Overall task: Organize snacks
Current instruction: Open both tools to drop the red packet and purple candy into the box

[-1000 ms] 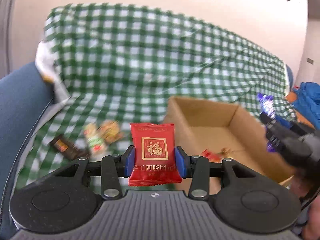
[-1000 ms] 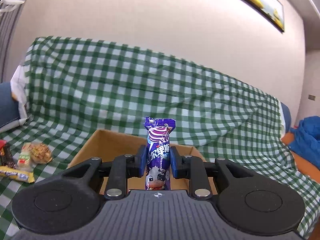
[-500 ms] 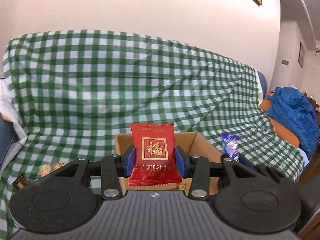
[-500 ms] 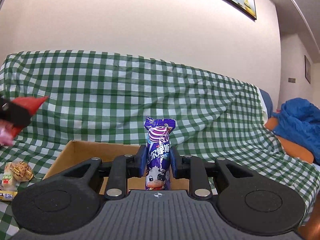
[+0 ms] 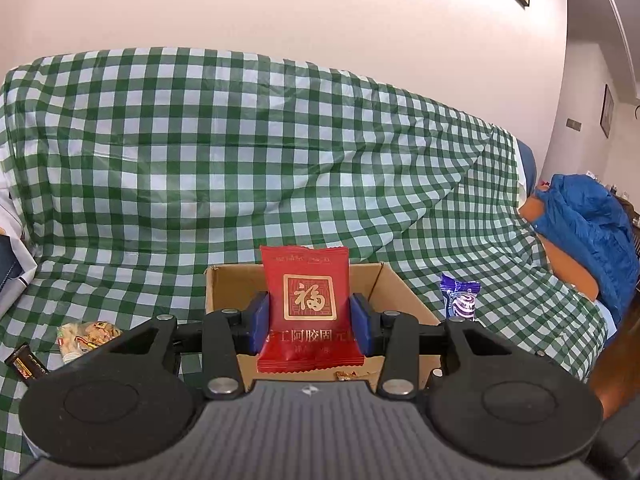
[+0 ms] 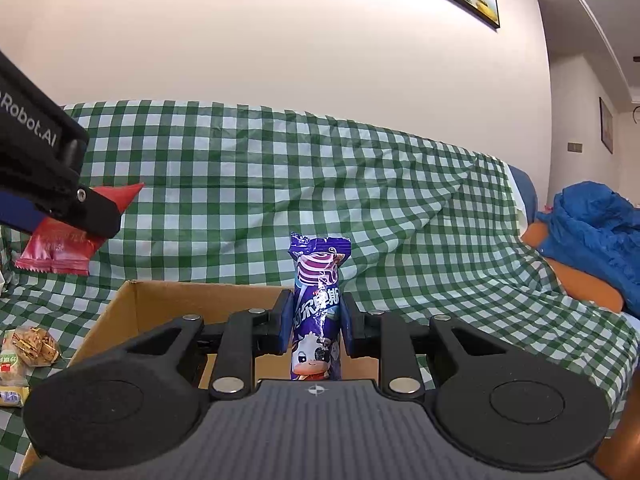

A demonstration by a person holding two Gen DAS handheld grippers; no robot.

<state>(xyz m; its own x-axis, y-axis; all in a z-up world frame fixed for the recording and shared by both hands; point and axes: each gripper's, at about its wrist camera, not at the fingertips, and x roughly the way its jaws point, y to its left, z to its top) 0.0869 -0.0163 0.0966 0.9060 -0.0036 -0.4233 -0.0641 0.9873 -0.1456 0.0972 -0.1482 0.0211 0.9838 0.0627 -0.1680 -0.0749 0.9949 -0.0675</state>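
My left gripper [image 5: 310,322] is shut on a red snack packet [image 5: 308,308] with a gold character, held above the open cardboard box [image 5: 224,284]. My right gripper [image 6: 316,326] is shut on a purple candy packet [image 6: 318,308] with a cartoon cow, held upright over the same box [image 6: 132,308]. The purple packet also shows in the left wrist view [image 5: 460,302] at the right of the box. The left gripper and its red packet [image 6: 56,250] show at the left of the right wrist view.
The box sits on a sofa under a green checked cloth [image 5: 240,160]. Several loose snacks lie left of the box [image 5: 86,338] [image 6: 28,350], with a dark bar [image 5: 24,364]. A blue jacket [image 5: 588,228] lies at the right.
Both grippers have risen and tilted up with their packets. The left gripper has swung from the loose snacks to right over the box, closer to the right gripper.
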